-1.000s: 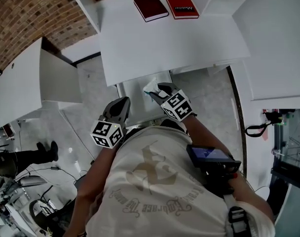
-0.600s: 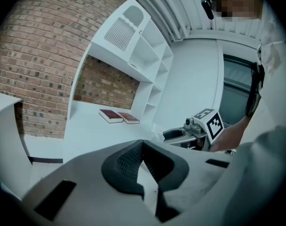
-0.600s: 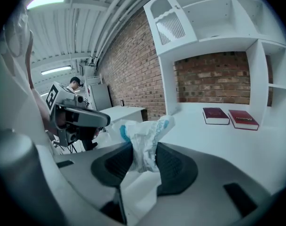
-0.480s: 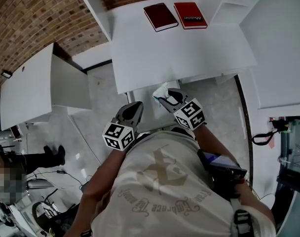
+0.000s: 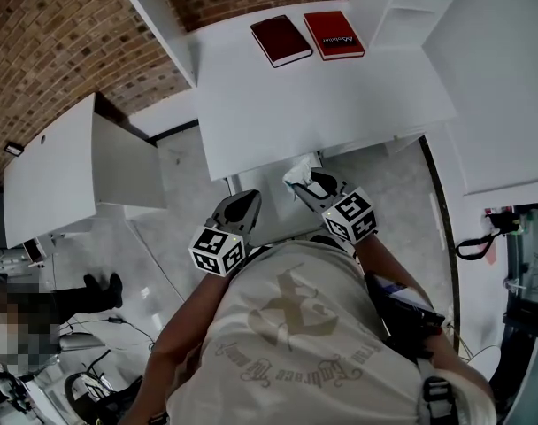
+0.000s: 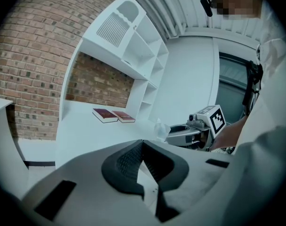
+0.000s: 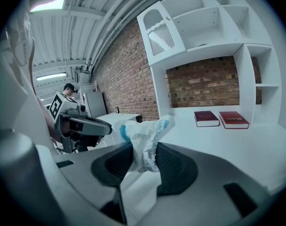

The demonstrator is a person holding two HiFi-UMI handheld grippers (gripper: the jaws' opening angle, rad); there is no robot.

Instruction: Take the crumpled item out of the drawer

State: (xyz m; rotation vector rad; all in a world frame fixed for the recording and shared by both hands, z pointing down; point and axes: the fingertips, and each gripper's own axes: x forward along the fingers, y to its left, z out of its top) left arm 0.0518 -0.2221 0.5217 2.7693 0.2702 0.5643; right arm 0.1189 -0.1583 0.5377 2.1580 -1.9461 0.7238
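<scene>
The crumpled item (image 7: 147, 131), a white and blue wrapper, sticks up between the pads of my right gripper (image 7: 143, 149), which is shut on it. In the head view the right gripper (image 5: 306, 184) holds the crumpled item (image 5: 295, 170) just at the front edge of the white desk (image 5: 322, 96). My left gripper (image 5: 241, 209) hangs beside it to the left, a little apart. Its pads meet at the tips with nothing between them in the left gripper view (image 6: 142, 145). The drawer lies under the grippers and is mostly hidden.
A dark red book (image 5: 281, 40) and a brighter red book (image 5: 334, 34) lie at the back of the desk by the brick wall. A white cabinet (image 5: 57, 175) stands to the left. Shelving (image 5: 481, 69) rises at the right. Cables and a bystander's shoes are on the floor at lower left.
The head view has shifted slightly. Both grippers keep about the same places at the desk's front edge, and the right one still holds the crumpled item.
</scene>
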